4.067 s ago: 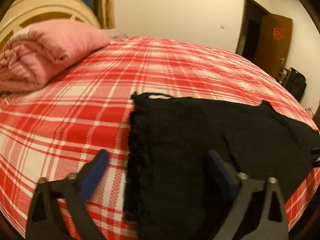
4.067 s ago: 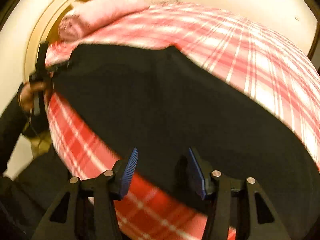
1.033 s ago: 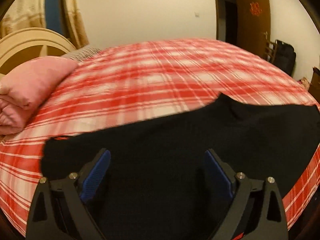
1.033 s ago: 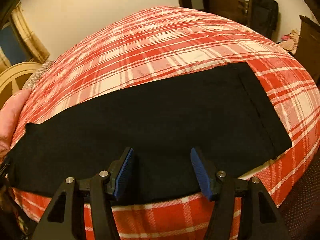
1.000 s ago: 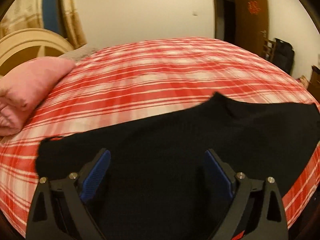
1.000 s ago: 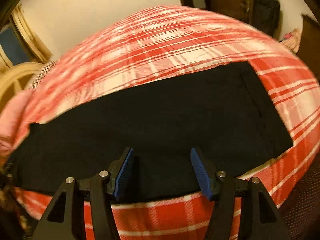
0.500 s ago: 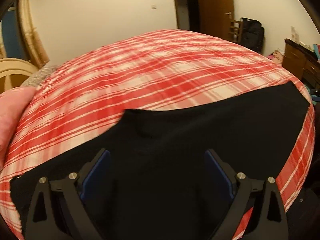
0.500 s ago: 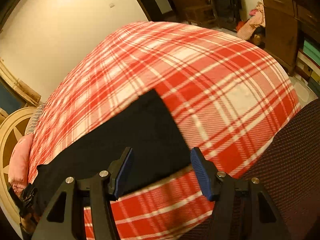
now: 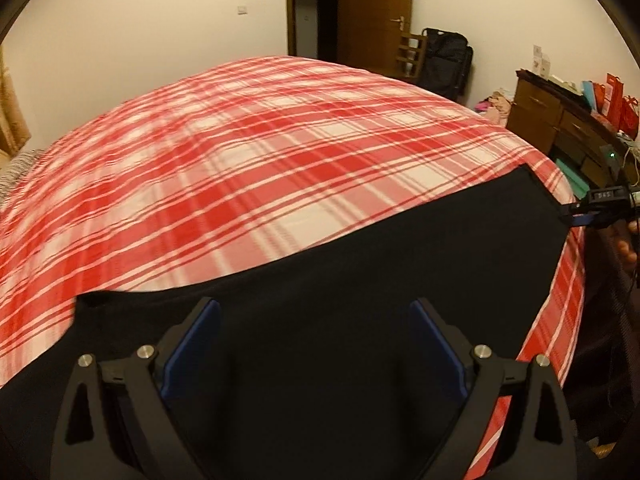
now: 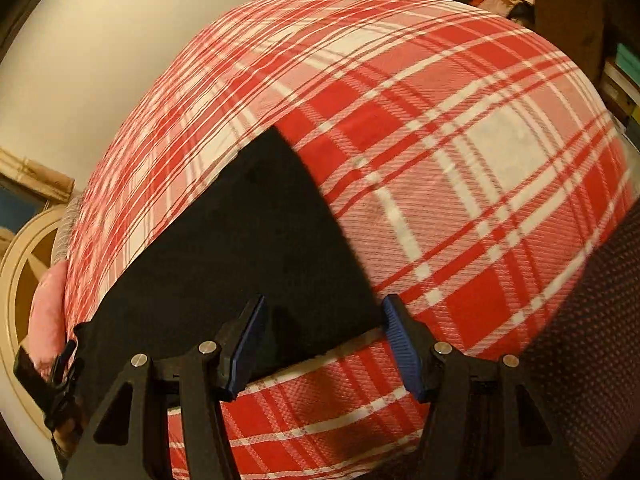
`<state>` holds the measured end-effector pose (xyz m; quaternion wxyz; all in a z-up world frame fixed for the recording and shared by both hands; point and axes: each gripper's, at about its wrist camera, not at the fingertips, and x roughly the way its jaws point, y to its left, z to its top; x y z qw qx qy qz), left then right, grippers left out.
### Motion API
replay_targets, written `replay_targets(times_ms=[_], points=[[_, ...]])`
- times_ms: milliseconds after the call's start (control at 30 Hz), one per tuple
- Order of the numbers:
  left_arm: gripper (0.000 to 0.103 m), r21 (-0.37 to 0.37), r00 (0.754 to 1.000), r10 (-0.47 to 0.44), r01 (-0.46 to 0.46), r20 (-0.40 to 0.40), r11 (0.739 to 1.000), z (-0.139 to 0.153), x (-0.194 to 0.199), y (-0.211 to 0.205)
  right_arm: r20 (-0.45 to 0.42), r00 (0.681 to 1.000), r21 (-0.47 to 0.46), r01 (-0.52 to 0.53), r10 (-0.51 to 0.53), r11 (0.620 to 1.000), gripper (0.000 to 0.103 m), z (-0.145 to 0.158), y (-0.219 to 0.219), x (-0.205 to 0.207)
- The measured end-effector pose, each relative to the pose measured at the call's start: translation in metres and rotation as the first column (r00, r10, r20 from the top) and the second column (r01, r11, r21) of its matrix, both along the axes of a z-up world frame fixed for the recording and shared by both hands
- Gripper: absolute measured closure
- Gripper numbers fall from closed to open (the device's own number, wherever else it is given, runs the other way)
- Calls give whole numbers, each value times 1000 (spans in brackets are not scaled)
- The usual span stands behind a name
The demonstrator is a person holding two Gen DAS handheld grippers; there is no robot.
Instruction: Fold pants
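Observation:
Black pants [image 9: 360,280] lie flat along the near edge of a bed under a red plaid blanket [image 9: 280,140]. My left gripper [image 9: 316,344] hovers open over the middle of them, with nothing between its fingers. In the right wrist view the pants [image 10: 240,248] run from the centre down to the left. My right gripper [image 10: 324,344] is open at their near end corner, which sits between the blue pads. That gripper [image 9: 592,216] also shows at the far right of the left wrist view, by the pants' corner. The left gripper [image 10: 60,364] shows small at the pants' far end.
A dark wood dresser [image 9: 560,120] and a black suitcase [image 9: 446,60] stand past the bed, near an open door [image 9: 376,12]. A pink quilt [image 10: 48,312] and a cream headboard [image 10: 16,280] lie at the bed's head. A dark patterned floor [image 10: 592,340] borders the bed.
Both views have swung right along the pants toward their leg end. The right gripper has moved to the end corner. Both grippers stay open.

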<state>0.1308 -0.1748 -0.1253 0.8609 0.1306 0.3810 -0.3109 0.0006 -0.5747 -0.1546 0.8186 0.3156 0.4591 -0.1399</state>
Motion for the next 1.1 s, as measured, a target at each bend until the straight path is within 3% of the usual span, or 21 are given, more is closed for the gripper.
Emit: replay_targets(times_ms=[267,533,700,733,933,1100], points=[[6,-16,996,-76,75,-49,997,-6,-7,-48,17,999,26,-30,29,999,43,-3,1,-2],[6,-48,987,-121,117,-108,992,-11,-15,-83,33,999,-52,-36,38,998,63,-3,6,-2],[6,-86,976,-162,150,-149,985,-12,-24,-102,110,992,-70,-60,67,996,72,2,17,-4],[6,-102,971,-173,158,-163,982,-12,-24,-106,117,991,-86,-57,67,995,79,4,20,-2],[6,-245,938,-237,175,-254,954,-6,-19,-138,146,971,-311,-137,190,940,79,34,75,5],[12,-407,870,-320,155,-375,900,-5,-10,-174,104,943,-421,-246,316,873,80,36,127,15]])
